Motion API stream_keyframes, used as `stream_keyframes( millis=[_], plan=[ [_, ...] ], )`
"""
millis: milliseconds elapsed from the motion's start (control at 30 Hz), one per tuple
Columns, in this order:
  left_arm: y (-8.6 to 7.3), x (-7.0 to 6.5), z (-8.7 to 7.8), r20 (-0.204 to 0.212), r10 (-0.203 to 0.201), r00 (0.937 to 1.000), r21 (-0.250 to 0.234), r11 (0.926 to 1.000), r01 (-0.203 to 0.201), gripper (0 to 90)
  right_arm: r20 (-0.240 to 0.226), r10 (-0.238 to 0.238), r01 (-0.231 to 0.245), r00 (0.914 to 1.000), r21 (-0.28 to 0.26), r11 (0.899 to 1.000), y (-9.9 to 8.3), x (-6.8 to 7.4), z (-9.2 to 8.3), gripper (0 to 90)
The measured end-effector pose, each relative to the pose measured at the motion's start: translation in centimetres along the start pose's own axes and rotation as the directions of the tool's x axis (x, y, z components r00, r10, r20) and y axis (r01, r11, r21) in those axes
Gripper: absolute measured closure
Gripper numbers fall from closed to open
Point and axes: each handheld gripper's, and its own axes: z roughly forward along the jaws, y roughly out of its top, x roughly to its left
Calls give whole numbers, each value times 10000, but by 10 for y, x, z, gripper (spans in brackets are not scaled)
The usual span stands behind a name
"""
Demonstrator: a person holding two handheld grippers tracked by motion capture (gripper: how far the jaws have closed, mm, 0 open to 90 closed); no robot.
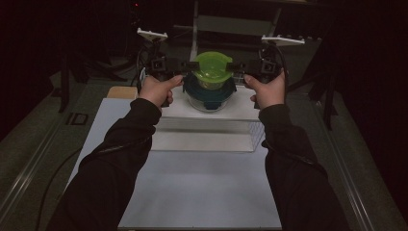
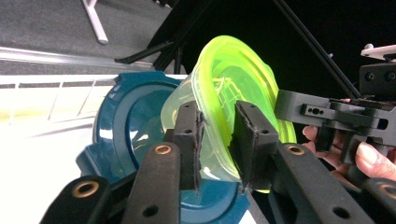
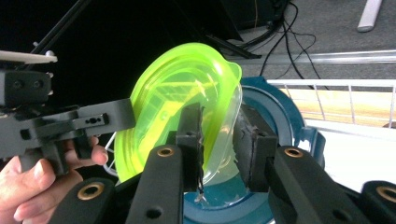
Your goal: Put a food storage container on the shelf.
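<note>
A green-lidded clear plastic tub (image 1: pixel 211 67) stands on a blue-lidded clear plastic tub (image 1: pixel 210 94) near the far edge of a clear box (image 1: pixel 207 126) on the white worktop (image 1: pixel 202 192). The left gripper (image 2: pixel 217 140) and right gripper (image 3: pixel 219 135) each straddle the green tub's rim; whether their pads press it, I cannot tell.

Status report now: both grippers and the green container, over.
Left gripper and right gripper each astride the green container rim, whether they pinch it unclear. Container above the blue-lidded one. Nothing in the way.
</note>
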Motion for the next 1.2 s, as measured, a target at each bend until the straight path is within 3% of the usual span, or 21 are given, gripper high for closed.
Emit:
stream_keyframes(
  millis=[133, 300, 400, 500, 667, 733, 1033, 1200],
  plan=[
    [1, 1, 2, -97, 45, 9999, -105, 9999, -46, 668, 25, 232, -232, 9997, -44, 9997, 3, -4, 4, 710],
    [1, 1, 2, -244, 195, 9995, -96, 9998, -197, 614, 97, 138, -139, 9999, 19, 9999, 5, -3, 5, 704],
    [1, 2, 2, -232, 261, 9994, -156, 9995, -265, 542, 75, 207, -207, 9998, 36, 9998, 6, -4, 7, 637],
    [1, 2, 1, -177, 330, 9993, -249, 9991, -334, 526, 50, 217, -217, 9998, 45, 9998, 6, -4, 7, 604],
    [1, 2, -1, -95, 228, 9997, -351, 9991, -231, 519, 15, 163, -163, 9999, -46, 9999, 6, -2, 5, 597],
    [-2, 1, 2, -73, 215, 9997, -235, 9995, -217, 520, -72, 179, -179, 9998, 88, 9998, 4, -1, 5, 637],
    [-5, -1, 4, 125, 114, 9999, -53, 9999, -114, 532, -197, 165, -162, 9997, 136, 9998, -6, 6, 3, 638],
    [-4, -6, 4, 173, 0, 9998, 95, 10000, -2, 525, -225, 392, -387, 9990, 256, 9989, -10, 7, 2, 638]
  ],
)
